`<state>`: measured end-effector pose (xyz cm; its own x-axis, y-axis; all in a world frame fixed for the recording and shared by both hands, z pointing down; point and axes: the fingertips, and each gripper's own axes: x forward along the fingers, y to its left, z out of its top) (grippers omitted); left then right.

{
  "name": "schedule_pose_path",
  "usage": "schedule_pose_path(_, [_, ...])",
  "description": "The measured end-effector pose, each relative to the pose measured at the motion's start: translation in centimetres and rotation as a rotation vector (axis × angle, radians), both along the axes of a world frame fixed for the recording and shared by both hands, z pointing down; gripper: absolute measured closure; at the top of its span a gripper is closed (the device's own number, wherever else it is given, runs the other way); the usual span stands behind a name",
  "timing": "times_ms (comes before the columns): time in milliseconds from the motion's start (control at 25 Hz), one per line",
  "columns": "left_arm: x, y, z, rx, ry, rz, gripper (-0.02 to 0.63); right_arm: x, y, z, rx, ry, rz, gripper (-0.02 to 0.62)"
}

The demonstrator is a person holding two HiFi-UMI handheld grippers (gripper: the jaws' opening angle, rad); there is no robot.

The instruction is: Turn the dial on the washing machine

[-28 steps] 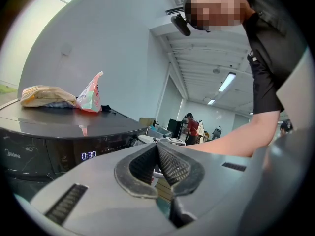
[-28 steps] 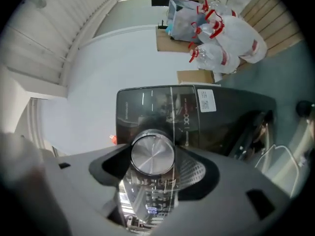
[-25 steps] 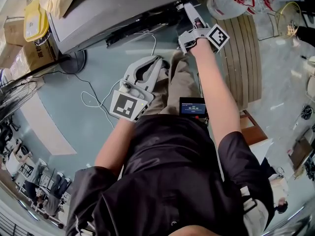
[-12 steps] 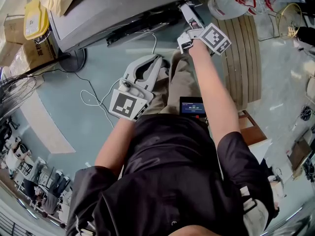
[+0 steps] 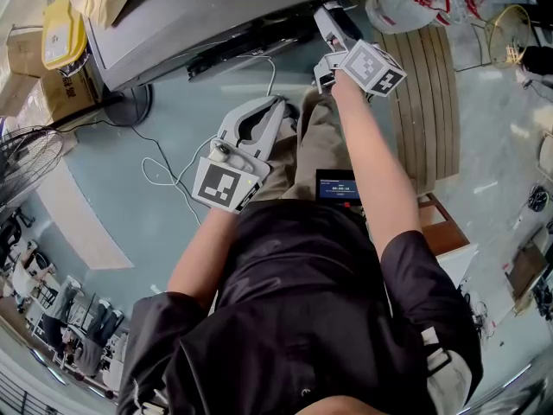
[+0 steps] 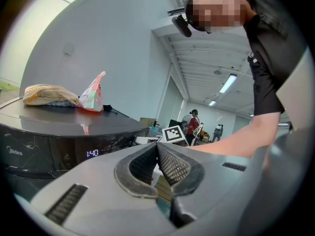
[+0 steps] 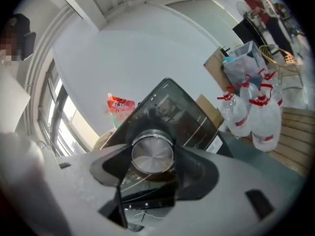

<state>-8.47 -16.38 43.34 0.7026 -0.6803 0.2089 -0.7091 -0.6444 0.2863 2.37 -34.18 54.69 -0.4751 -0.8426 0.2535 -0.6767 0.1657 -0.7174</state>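
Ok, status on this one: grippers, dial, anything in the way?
Right gripper shut on dial of washing machine. Left gripper shut, empty, held back from it. Nothing blocking the dial.

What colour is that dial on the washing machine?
The dial is silver; clearest in right gripper view.

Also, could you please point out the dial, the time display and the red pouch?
dial [image 7: 152,154], right gripper view, centre of metal face.
time display [image 6: 92,153], left gripper view, lit digits.
red pouch [image 7: 120,104], right gripper view, upper front.

Front panel of the washing machine [image 6: 54,144]: lit display [image 6: 92,153] reads "1:40". Small screen [image 5: 338,188] at the person's waist: digits too small to read.
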Motion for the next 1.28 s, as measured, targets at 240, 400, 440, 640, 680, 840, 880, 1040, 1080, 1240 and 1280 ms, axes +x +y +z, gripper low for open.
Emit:
schedule_pose_path(240, [-0.2,0.0,0.0,-0.001,-0.002,-0.004,0.612,-0.2,0.0,0.0,0.039,0.2,-0.053,0.319])
schedule_pose_path(400, [-0.2,0.0,0.0,0.0,-0.002,-0.005,0.612,-0.4,0.0,0.1,0.064,0.323,-0.088,0.319])
schedule_pose_path(440, [-0.2,0.1,0.0,0.0,-0.003,-0.004,0.612,-0.4,0.1,0.1,0.069,0.347,-0.095,0.319])
schedule_pose_path(640, [0.0,0.2,0.1,-0.001,-0.003,-0.003,0.612,-0.6,0.1,0.1,0.09,0.455,-0.12,0.319])
schedule_pose_path(680, [0.0,0.2,0.1,-0.001,-0.003,-0.003,0.612,-0.7,0.1,0.0,0.094,0.474,-0.124,0.319])
schedule_pose_path(840, [-0.2,0.0,0.1,-0.003,-0.001,-0.007,0.612,-0.9,0.0,0.1,0.12,0.562,-0.145,0.319])
schedule_pose_path(880, [-0.2,0.0,0.1,-0.003,-0.001,-0.009,0.612,-0.9,0.0,0.1,0.127,0.581,-0.151,0.319])
schedule_pose_path(1040, [0.0,0.2,0.1,-0.002,-0.002,-0.01,0.612,-1.0,0.2,0.1,0.146,0.635,-0.167,0.319])
schedule_pose_path(1080, [0.0,0.2,0.1,-0.002,-0.001,-0.011,0.612,-1.0,0.2,0.1,0.149,0.646,-0.169,0.32])
schedule_pose_path(1240, [0.0,0.3,0.2,0.001,0.001,-0.012,0.612,-1.1,0.2,0.2,0.167,0.713,-0.181,0.319])
schedule_pose_path(1280, [0.0,0.3,0.2,0.001,0.001,-0.012,0.612,-1.1,0.2,0.2,0.171,0.732,-0.185,0.32])
